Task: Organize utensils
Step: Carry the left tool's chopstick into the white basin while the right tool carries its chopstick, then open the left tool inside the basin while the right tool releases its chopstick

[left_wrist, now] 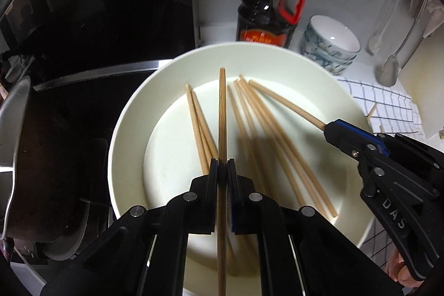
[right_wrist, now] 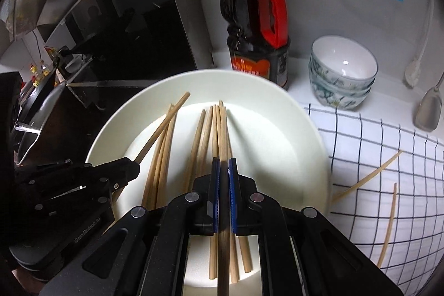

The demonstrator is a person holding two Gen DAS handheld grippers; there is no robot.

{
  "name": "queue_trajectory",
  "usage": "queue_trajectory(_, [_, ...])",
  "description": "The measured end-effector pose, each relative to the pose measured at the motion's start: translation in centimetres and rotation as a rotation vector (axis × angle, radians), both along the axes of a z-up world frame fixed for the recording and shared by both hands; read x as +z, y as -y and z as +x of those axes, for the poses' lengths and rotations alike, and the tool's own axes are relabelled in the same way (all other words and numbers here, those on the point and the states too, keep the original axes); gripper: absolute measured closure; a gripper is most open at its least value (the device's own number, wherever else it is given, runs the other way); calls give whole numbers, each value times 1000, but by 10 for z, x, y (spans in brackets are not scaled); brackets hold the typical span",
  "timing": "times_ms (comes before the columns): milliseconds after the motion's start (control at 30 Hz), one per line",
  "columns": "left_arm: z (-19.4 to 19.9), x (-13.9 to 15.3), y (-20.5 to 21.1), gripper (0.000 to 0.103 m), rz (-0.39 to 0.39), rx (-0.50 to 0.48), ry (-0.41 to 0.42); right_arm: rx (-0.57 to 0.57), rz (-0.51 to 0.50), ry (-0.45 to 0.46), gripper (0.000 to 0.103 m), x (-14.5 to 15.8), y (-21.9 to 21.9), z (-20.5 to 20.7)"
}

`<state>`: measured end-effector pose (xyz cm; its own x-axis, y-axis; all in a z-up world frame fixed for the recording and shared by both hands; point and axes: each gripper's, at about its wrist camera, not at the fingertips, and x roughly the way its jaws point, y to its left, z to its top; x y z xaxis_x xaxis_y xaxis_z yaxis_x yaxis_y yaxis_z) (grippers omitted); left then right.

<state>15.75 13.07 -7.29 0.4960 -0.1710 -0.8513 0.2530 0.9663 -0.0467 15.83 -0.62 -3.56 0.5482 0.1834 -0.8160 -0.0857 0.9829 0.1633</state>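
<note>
A wide white plate [left_wrist: 125, 135] holds several loose wooden chopsticks [left_wrist: 263, 129]. My left gripper [left_wrist: 222, 167] hangs over the plate's near side, shut on one chopstick [left_wrist: 222, 107] that points straight ahead above the others. Coming in from the right, my right gripper [left_wrist: 328, 126] is shut on another chopstick [left_wrist: 285, 101]. In the right wrist view, the right gripper [right_wrist: 223, 161] clamps its chopstick [right_wrist: 222, 140] above the pile in the plate [right_wrist: 305, 135]. The left gripper [right_wrist: 136, 164] is at the left with its chopstick [right_wrist: 163, 124] angled up. Two more chopsticks [right_wrist: 366, 176] lie on the checked cloth [right_wrist: 388, 135].
A dark sauce bottle [right_wrist: 249, 32] with a red handle stands behind the plate, with stacked patterned bowls [right_wrist: 342, 74] to its right. A dark pan [left_wrist: 41, 157] sits close on the left by the black stove. A spatula [right_wrist: 428, 110] and brushes hang at the right wall.
</note>
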Motion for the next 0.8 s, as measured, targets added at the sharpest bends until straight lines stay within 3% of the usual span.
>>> queue_trajectory(233, [5,-13,-4,91,23,25,-42,2,15,-81,96,-18,-1,6])
queue_trajectory(267, [5,-12,-5,86,24,34,-45,1,11,-81,90,-17,-1,5])
queue_trajectory(300, [6,-11,-6,68,22,43,-45,-1,5,-76,85,-16,-2,3])
queue_trajectory(333, [4,-8,-9,40,22,58,-33,-2,-4,-61,75,-12,-1,1])
queue_trajectory(367, [2,-5,-10,31,23,69,-16,-1,-12,-47,71,-9,0,-2])
queue_trajectory(433, [-3,3,-13,28,25,78,26,1,-32,-25,71,-2,2,-7])
queue_trajectory(800, [-28,23,-14,24,22,90,63,-78,-22,5,64,13,42,-54])
